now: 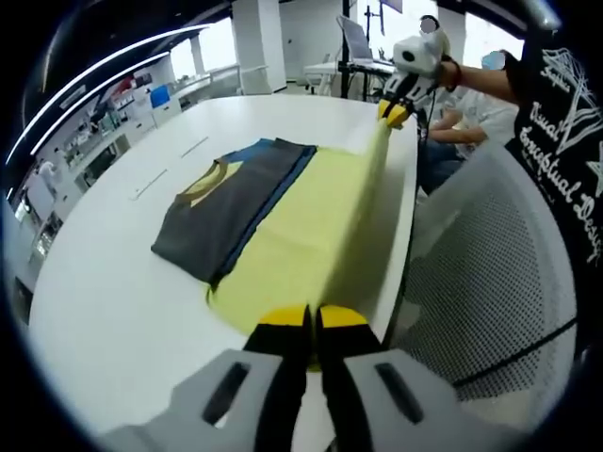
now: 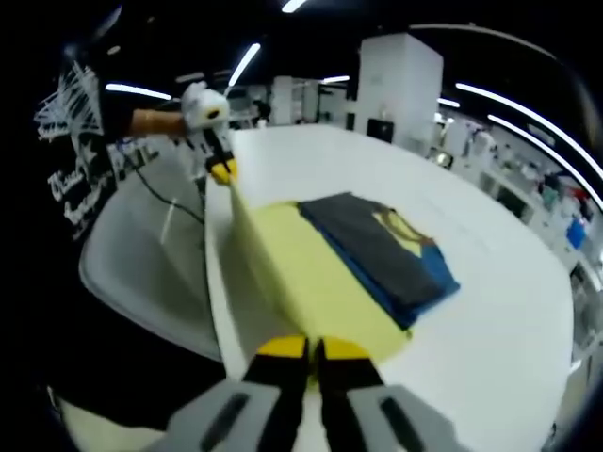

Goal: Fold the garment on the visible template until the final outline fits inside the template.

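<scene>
I am holding the yellow shirt [image 1: 301,235] by its near edge with both grippers. My left gripper [image 1: 311,320], its yellow-tipped jaws pressed together, is pinching one corner of the soft cloth. My right gripper [image 2: 314,350] is clamping the other corner the same way, and in the left gripper view it is showing at the far end [image 1: 396,111], lifting the hem into a taut, raised ridge. The shirt is lying on the smooth white table [image 1: 113,301], close to its edge, with a dark grey and blue panel [image 1: 231,207] folded flat over its far half. A white mesh chair [image 1: 499,273] is standing just beside the table.
</scene>
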`<state>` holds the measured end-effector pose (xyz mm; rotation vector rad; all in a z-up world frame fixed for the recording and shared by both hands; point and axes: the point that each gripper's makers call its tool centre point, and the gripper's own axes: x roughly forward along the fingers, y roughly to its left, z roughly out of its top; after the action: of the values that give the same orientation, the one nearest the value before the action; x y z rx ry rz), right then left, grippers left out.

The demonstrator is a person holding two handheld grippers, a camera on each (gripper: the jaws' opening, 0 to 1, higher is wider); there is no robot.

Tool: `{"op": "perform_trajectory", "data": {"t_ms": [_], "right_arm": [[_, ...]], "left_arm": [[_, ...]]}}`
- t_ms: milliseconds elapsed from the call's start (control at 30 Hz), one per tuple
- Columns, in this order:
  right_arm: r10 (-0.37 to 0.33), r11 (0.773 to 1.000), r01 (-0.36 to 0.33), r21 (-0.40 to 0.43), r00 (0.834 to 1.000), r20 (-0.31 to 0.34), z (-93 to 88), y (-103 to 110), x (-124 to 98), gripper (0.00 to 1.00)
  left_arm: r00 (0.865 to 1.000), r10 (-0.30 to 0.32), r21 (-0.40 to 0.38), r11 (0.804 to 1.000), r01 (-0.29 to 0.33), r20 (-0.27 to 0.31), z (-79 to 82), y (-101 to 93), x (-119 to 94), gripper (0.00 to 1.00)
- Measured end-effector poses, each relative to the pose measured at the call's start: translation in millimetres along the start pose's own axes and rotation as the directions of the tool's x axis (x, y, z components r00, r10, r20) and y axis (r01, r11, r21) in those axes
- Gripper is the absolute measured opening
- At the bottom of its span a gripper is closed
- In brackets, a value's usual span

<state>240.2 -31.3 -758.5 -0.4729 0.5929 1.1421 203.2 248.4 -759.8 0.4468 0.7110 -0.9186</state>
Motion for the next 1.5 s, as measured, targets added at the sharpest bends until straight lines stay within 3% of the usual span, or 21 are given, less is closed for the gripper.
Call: {"op": "perform_trajectory", "data": {"t_ms": [367,667,1067,1500], "right_arm": [[-0.045,0.998,0.045,-0.033,0.999,0.0,16.1,-27,0,0.0],[-0.078,0.995,0.078,-0.056,0.997,0.005,28.6,-48,1,0.0],[-0.106,0.991,0.106,-0.076,0.994,0.012,44.6,-71,11,0.0],[-0.167,0.982,0.168,-0.084,0.986,0.028,63.7,-108,20,0.0]], "left_arm": [[0.999,0.023,0.039,0.999,-0.024,0.025,33.4,19.7,-1,0.0],[0.999,0.039,0.074,0.996,-0.041,0.032,50.7,42.3,0,0.0],[0.998,0.051,0.069,0.996,-0.054,0.041,58.2,71.9,9,0.0],[0.991,0.101,0.066,0.992,-0.107,0.085,76.4,111.0,14,0.0]]}}
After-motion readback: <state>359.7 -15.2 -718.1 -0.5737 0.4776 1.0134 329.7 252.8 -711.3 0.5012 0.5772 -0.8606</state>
